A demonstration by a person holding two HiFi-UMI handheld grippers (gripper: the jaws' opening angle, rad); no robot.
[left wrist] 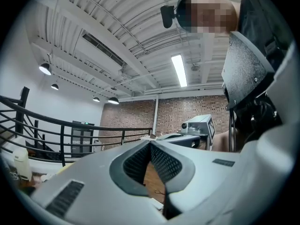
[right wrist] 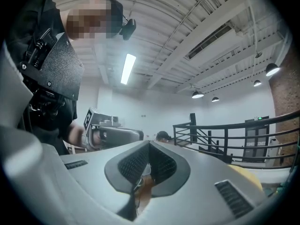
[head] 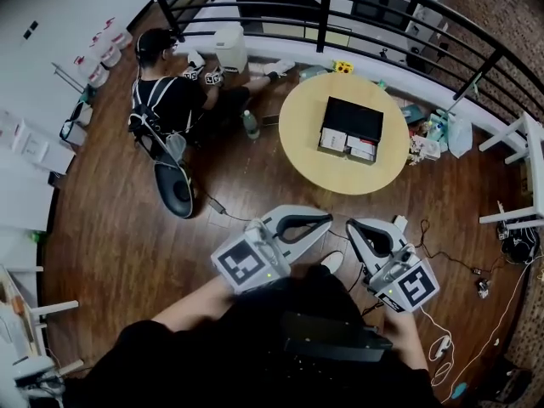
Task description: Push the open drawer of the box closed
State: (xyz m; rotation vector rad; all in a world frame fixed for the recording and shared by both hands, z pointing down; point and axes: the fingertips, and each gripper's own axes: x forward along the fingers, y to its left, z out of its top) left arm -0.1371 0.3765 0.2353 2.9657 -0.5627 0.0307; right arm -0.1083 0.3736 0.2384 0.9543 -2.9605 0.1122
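1. Jaws of the left gripper are shut tight at the tip, and nothing is held between them.
2. The jaws of the right gripper are shut together too, and nothing is held there.
3. Both grippers are held low over the wood floor, side by side, and their tips are pointed toward the round table.
4. The black box is seen near the middle of the table, well apart from both grippers.
5. The drawer is pulled out of the box on the side that faces the grippers, and white things are seen inside it.
6. A person in black is seated on the floor past the left edge of the table.
7. A bottle is stood on the floor between that person and the table.
8. A black railing is seen behind the table.
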